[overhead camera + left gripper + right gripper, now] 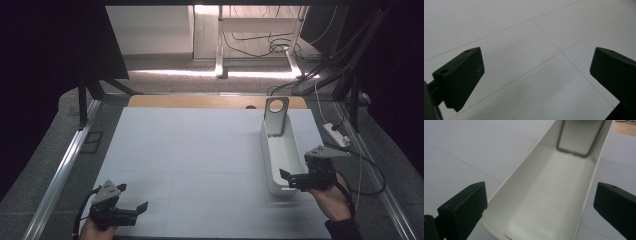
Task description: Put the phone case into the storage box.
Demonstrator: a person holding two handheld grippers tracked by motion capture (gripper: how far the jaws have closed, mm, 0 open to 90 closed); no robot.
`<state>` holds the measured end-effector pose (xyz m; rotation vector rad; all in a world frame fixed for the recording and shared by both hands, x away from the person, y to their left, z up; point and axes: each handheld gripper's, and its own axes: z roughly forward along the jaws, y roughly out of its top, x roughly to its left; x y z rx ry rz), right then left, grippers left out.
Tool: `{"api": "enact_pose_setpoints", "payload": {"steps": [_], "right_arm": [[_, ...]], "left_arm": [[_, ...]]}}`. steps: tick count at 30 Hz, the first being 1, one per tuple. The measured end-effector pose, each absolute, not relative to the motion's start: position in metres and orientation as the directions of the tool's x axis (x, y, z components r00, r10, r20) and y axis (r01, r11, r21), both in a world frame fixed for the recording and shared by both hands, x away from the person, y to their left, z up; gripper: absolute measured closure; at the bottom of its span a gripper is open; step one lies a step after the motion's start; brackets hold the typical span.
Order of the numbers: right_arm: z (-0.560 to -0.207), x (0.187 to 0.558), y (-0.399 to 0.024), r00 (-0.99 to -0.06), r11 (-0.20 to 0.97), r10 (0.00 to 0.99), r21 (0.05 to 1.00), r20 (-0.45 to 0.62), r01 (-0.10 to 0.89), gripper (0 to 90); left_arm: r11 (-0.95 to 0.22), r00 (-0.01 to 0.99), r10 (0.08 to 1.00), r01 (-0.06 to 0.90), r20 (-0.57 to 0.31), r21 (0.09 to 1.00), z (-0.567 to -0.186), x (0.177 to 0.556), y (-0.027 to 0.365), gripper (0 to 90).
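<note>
On table (200,150), one white bin (280,150), two open-jawed grippers (295,178).

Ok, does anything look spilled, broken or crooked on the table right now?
Nothing stands out. The white bin sits upright on the table, empty and unmarked inside, with its grey handle plate standing at the far end. The right hand-held gripper is open at its near end.

The white bin's (541,195) near end is running off the bottom edge in the right gripper view — its upright grey plate (580,137) is getting cropped at the top.
</note>
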<state>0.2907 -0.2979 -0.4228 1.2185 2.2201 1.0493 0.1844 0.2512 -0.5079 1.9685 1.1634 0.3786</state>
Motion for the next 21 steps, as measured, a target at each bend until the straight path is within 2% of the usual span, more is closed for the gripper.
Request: {"api": "enact_pose_setpoints", "payload": {"steps": [21], "right_arm": [[-0.440, 0.248, -0.314, -0.511, 0.318, 0.859, 0.762, 0.019, 0.564, 0.0]], "left_arm": [[-0.252, 0.530, 0.836, 0.599, -0.141, 0.760, -0.508, 0.185, 0.252, 0.6]]}}
